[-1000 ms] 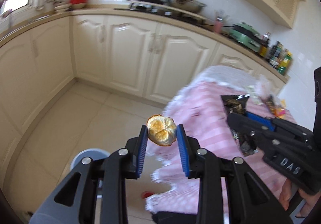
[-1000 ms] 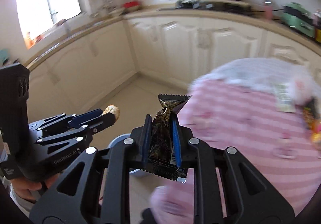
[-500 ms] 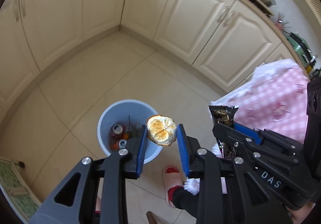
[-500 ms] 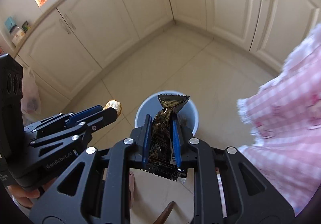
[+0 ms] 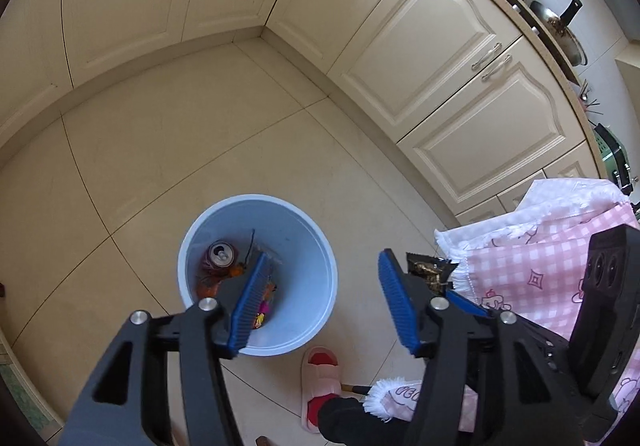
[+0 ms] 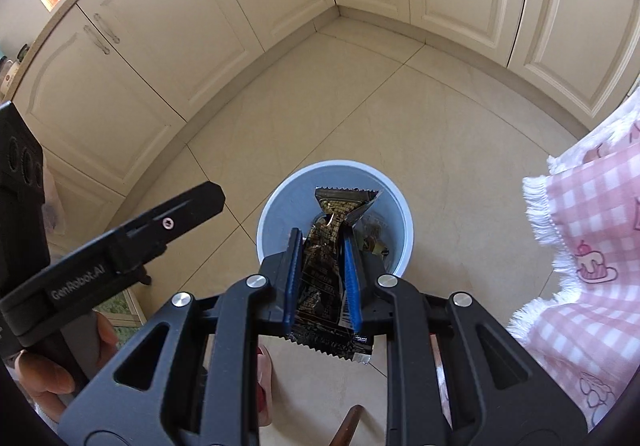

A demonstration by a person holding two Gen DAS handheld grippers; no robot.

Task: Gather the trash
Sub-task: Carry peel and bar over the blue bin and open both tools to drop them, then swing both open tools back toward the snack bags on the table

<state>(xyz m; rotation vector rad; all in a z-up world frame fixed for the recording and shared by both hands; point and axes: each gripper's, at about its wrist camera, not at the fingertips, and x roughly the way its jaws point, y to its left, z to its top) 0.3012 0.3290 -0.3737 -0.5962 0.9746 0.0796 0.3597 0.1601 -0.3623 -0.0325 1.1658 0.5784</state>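
Observation:
A pale blue trash bin (image 5: 256,199) stands on the tiled floor, with a soda can (image 5: 220,254) and other scraps at its bottom. My left gripper (image 5: 324,254) hangs above the bin's right half. Its jaws are opening and nothing is between its blue pads (image 5: 248,306). My right gripper (image 6: 321,234) is shut on a dark, gold-printed snack wrapper (image 6: 345,202), right over the bin (image 6: 280,198). The wrapper's crimped top sticks out past the fingertips. In the left wrist view that wrapper (image 5: 430,270) shows at the right, beside the tablecloth's edge.
Cream cabinets (image 5: 432,30) wrap around the floor corner behind the bin. A table with a pink checked, fringed cloth (image 5: 560,266) stands to the right. A person's foot in a pink slipper (image 5: 320,370) rests just in front of the bin.
The left jaws have spread apart and the orange peel that they held is gone from between them. Both grippers have come lower and closer over the bin. The right one still holds the wrapper.

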